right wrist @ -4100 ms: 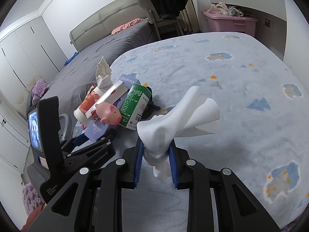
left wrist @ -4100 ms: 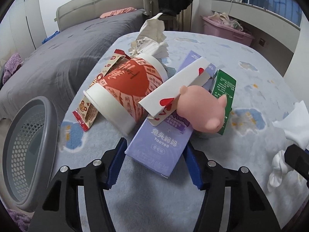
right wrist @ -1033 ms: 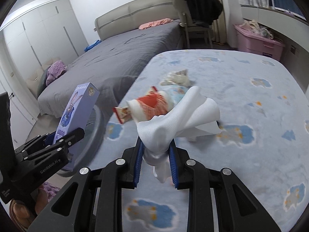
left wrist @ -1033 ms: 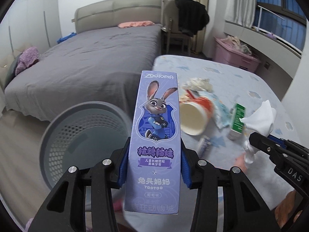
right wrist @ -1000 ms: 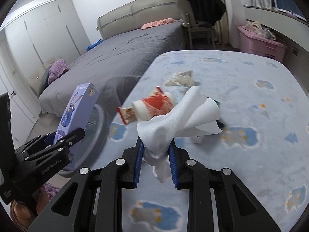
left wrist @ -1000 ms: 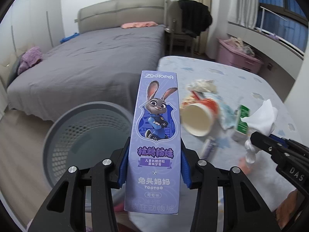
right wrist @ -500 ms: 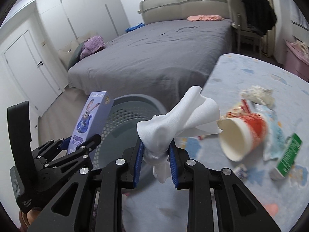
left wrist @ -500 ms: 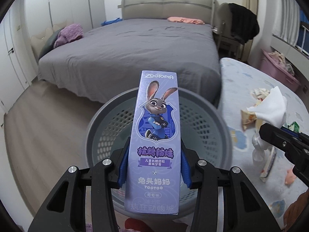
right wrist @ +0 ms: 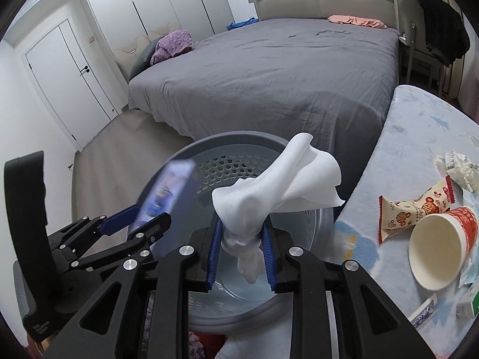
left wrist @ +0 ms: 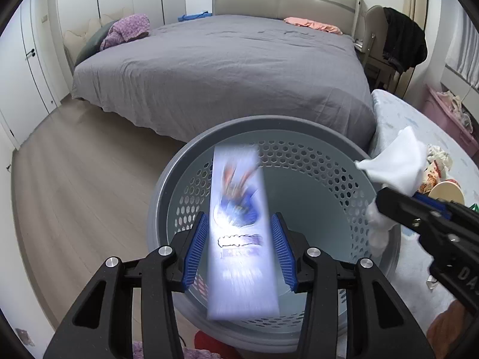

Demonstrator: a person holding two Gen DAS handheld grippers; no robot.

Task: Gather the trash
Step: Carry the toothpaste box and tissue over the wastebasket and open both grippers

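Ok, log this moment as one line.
left gripper open, blurred toothpaste box loose between pads over grey basket | right gripper shut on white tissue above grey basket | paper cup not collected

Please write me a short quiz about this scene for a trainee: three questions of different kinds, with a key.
1. True or false: the right gripper is shut on the crumpled white tissue.
2. What lies directly below the blurred purple carton between the left gripper pads? A. grey bed B. grey perforated plastic basket C. wooden floor
3. Name the open-mouthed thing lying on its side on the pale blue patterned cover.
Key: 1 true; 2 B; 3 the red and white paper cup.
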